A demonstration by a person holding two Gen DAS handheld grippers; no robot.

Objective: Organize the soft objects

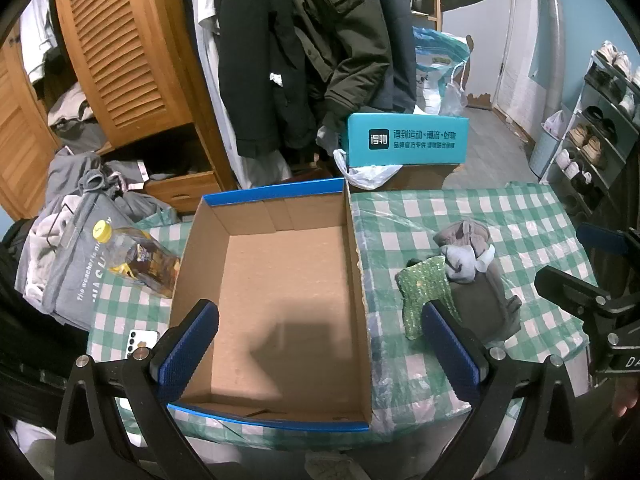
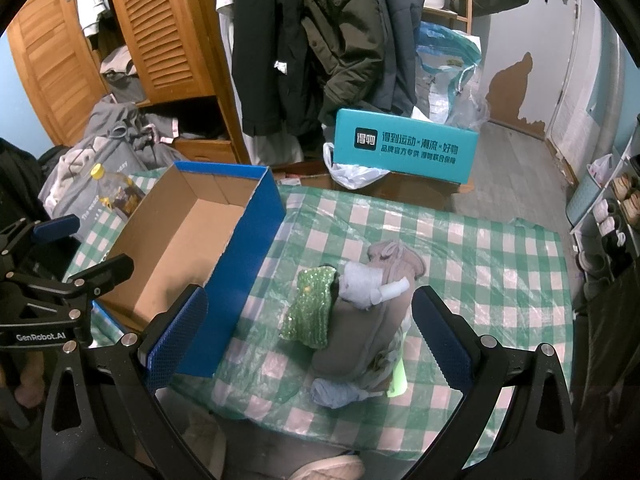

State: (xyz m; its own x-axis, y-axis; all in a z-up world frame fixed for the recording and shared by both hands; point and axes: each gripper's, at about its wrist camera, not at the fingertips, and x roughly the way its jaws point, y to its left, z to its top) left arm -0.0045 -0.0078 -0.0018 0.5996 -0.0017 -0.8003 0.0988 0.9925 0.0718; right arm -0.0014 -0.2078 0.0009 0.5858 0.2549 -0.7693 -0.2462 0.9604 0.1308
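Note:
An empty cardboard box [image 1: 280, 292] with blue outer walls [image 2: 244, 276] sits on the green-checked tablecloth [image 1: 520, 216]. To its right lies a heap of soft things: a green sequined cloth [image 2: 312, 306] [image 1: 424, 292], a grey-brown slipper-like piece [image 2: 368, 336] [image 1: 480, 300], a pale grey rolled sock [image 2: 364, 284] [image 1: 464, 260] and a light blue sock [image 2: 336, 394]. My left gripper [image 1: 320, 344] hangs open above the box's near end. My right gripper [image 2: 308, 336] is open over the heap, holding nothing.
A yellow-capped bottle [image 1: 140, 256] and a white phone [image 1: 142, 342] lie left of the box. Grey clothes [image 1: 76, 232] pile at the table's left edge. A teal box [image 1: 408, 140] stands behind the table, hanging coats [image 1: 304, 52] beyond it, a shoe rack [image 1: 600, 128] at right.

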